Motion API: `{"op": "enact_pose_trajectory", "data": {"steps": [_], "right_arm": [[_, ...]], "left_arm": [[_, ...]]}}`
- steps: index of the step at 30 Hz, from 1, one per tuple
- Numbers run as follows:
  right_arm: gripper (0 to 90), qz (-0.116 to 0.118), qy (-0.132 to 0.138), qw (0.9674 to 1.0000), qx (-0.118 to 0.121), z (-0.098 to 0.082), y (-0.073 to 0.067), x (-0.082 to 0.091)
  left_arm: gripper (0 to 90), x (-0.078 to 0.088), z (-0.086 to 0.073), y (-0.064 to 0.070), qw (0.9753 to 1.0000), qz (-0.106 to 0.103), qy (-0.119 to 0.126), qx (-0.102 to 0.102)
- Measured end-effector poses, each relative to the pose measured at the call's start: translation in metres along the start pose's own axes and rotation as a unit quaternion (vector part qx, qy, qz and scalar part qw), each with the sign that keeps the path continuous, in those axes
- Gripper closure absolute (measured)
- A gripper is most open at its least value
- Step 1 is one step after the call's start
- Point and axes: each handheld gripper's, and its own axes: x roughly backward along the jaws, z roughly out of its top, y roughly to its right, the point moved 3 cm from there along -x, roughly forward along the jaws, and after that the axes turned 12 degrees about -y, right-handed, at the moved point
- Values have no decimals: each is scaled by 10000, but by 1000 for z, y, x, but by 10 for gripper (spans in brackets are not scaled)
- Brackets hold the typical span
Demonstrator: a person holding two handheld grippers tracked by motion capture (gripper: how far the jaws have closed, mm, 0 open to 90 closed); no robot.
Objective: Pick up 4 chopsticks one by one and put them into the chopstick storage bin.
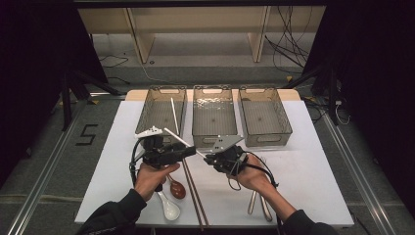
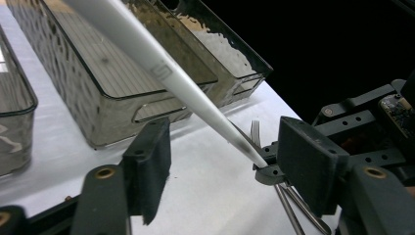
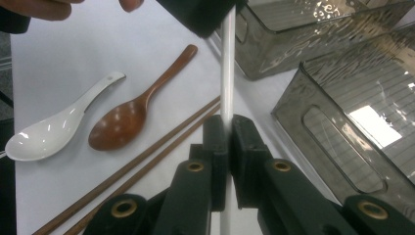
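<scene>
A white chopstick [image 1: 173, 135] slants up to the left above the table's middle. My right gripper [image 1: 209, 159] is shut on its lower end, and in the right gripper view the pads [image 3: 215, 142] press the stick [image 3: 227, 73] from both sides. My left gripper [image 1: 191, 151] points right toward it. In the left gripper view its two jaws stand apart either side of the chopstick [image 2: 161, 68], which passes between them without touching a pad. A second white chopstick [image 1: 173, 115] leans in the left bin [image 1: 147, 105].
Three smoky plastic bins stand side by side at the back: the left one, the middle one [image 1: 214, 137] and the right one [image 1: 266, 139]. A white ceramic spoon [image 1: 169, 208], a brown wooden spoon [image 1: 177, 188] and brown chopsticks [image 1: 193, 191] lie near the front. Metal cutlery [image 1: 259, 203] lies front right.
</scene>
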Motion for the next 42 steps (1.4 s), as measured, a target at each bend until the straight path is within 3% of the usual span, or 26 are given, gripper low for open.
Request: {"op": "enact_pose_trajectory", "data": {"steps": [21, 31, 42], "right_arm": [[864, 40, 174, 9998, 67, 5, -8, 2], [864, 55, 208, 9998, 61, 5, -8, 2], [864, 102, 295, 9995, 69, 5, -9, 1]], "left_arm": [[628, -3, -2, 7, 9993, -319, -108, -131], [726, -3, -3, 4, 9984, -558, -68, 59], [816, -1, -3, 4, 9953, -932, 16, 275]]}}
